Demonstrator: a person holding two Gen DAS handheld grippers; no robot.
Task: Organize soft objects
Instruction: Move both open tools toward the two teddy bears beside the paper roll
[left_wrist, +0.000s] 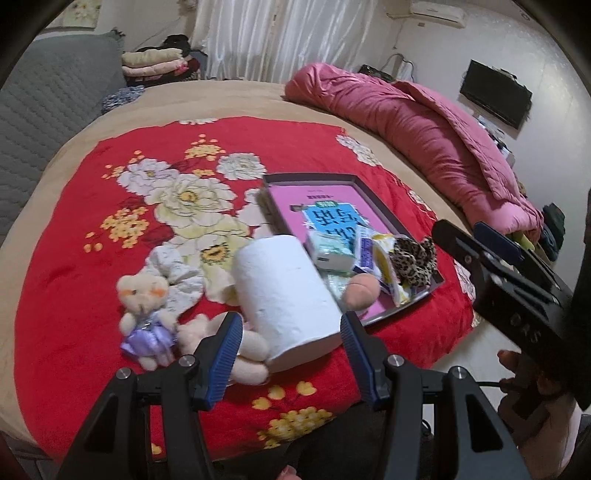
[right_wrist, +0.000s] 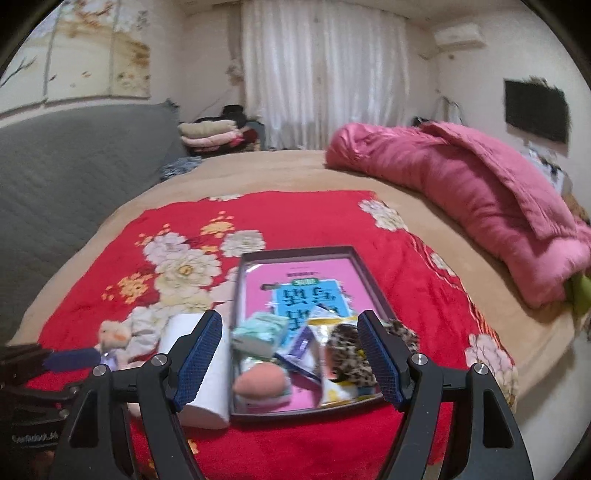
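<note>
Left tool (left_wrist: 291, 349) has the paper roll (left_wrist: 286, 291) between its half-spread pads, apparently gripped, just beside the tray (left_wrist: 373, 317) so it can go in. Right tool (right_wrist: 290, 360) hangs wide, empty, over the tray's soft stuff.

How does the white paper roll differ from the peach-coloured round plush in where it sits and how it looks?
The white paper roll is a long cylinder; the peach-coloured round plush is a small ball shape. The roll lies tilted outside the dark-rimmed tray, resting against its edge, between the left gripper's fingers; the plush lies inside the tray, near its front edge. The roll looks clearly larger. Both look soft and sit on the red floral blanket.
</note>
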